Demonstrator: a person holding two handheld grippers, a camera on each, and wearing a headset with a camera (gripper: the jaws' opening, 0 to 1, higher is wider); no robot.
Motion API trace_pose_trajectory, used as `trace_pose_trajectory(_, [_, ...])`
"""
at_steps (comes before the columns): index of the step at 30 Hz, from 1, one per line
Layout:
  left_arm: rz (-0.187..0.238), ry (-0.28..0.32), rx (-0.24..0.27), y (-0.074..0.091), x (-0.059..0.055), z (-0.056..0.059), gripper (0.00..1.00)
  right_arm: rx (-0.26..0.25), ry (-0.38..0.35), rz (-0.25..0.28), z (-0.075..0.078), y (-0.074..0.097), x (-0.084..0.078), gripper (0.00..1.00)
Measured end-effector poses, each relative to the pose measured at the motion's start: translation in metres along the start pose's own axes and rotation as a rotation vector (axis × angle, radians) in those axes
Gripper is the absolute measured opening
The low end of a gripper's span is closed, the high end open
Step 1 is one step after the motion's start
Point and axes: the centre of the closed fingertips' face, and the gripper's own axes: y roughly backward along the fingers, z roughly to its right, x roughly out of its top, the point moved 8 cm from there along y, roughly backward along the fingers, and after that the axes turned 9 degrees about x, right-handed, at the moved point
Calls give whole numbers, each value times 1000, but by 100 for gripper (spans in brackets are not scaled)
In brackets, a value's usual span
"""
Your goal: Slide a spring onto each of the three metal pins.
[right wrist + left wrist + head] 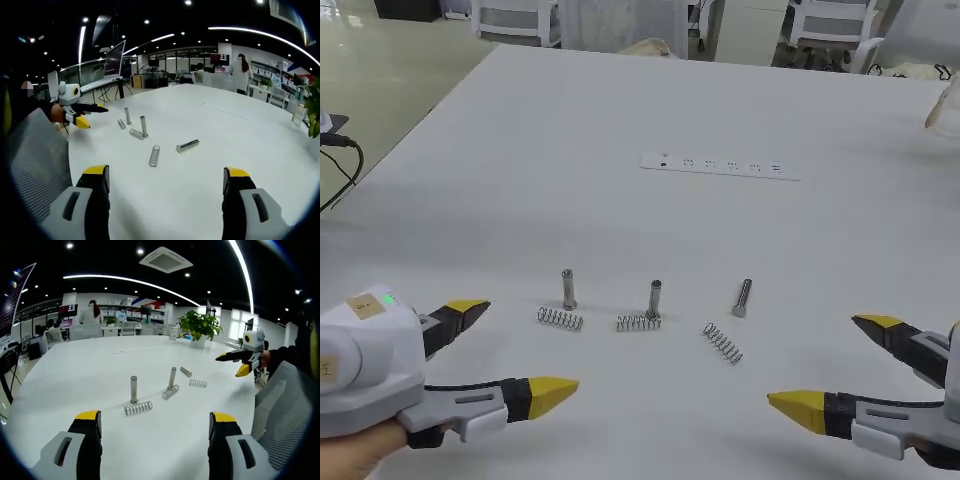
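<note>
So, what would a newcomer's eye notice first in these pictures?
Probably the two yellow-tipped claws, left claw and right claw, both open above the near part of the white table. Beyond them, the left pin and middle pin stand upright and the right pin lies flat, with the left spring, middle spring and right spring loose on the table near them.

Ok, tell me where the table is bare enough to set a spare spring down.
Bare: the wide stretch between power strip and pin row; also the near edge between left claw and right claw. Crowded around the springs.
</note>
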Motion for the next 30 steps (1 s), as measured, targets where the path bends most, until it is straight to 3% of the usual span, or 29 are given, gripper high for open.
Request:
trace_pose_trajectory(11, [-7,0,-5,0,-1,1,85,-8,0,2,7,2,5,92])
trace_pose_trajectory(30, [-7,0,-5,0,-1,1,83,0,28,-19,28,-9,21,91])
